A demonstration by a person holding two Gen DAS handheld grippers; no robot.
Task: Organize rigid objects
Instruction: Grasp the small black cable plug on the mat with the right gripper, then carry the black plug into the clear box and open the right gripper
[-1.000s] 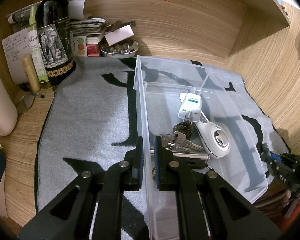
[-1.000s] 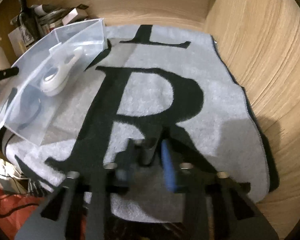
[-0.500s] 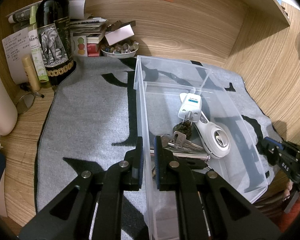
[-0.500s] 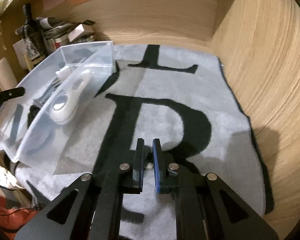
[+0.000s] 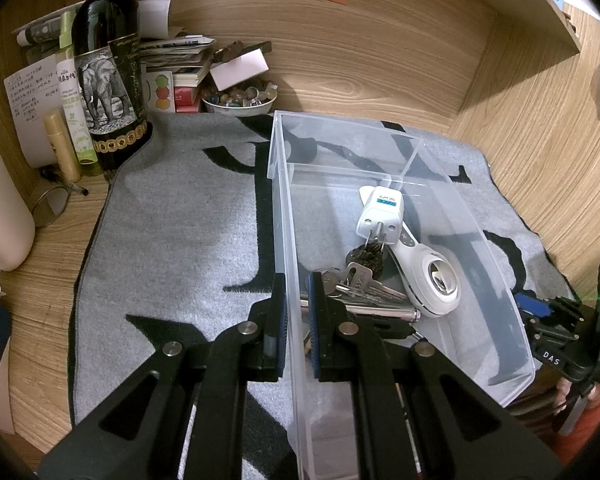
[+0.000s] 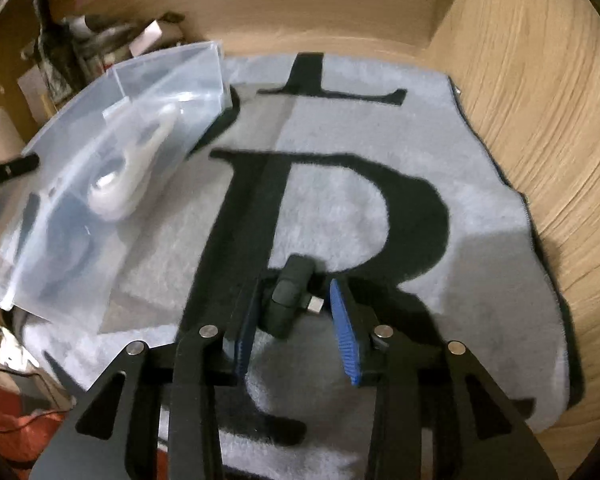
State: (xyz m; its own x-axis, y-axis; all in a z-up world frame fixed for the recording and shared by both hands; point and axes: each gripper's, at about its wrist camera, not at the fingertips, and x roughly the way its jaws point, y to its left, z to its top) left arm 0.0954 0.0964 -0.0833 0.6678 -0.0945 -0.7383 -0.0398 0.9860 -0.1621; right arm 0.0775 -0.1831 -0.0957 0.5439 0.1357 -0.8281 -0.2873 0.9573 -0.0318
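Note:
My left gripper is shut on the left wall of the clear plastic bin, one finger inside and one outside. In the bin lie a white plug adapter, a bunch of keys and a white oval device. On the grey lettered mat, a small black device with a metal connector lies between the jaws of my right gripper. Those jaws are opening; the right pad stands clear of the device. The bin lies to its upper left.
A wine bottle, small bottles, stacked papers and a bowl of trinkets crowd the back left corner. Wooden walls close the back and right side. The mat's front edge hangs near the desk edge.
The right jaws were shut half a second ago and now stand apart, with the black device lying between them. The left gripper and bin have not moved.

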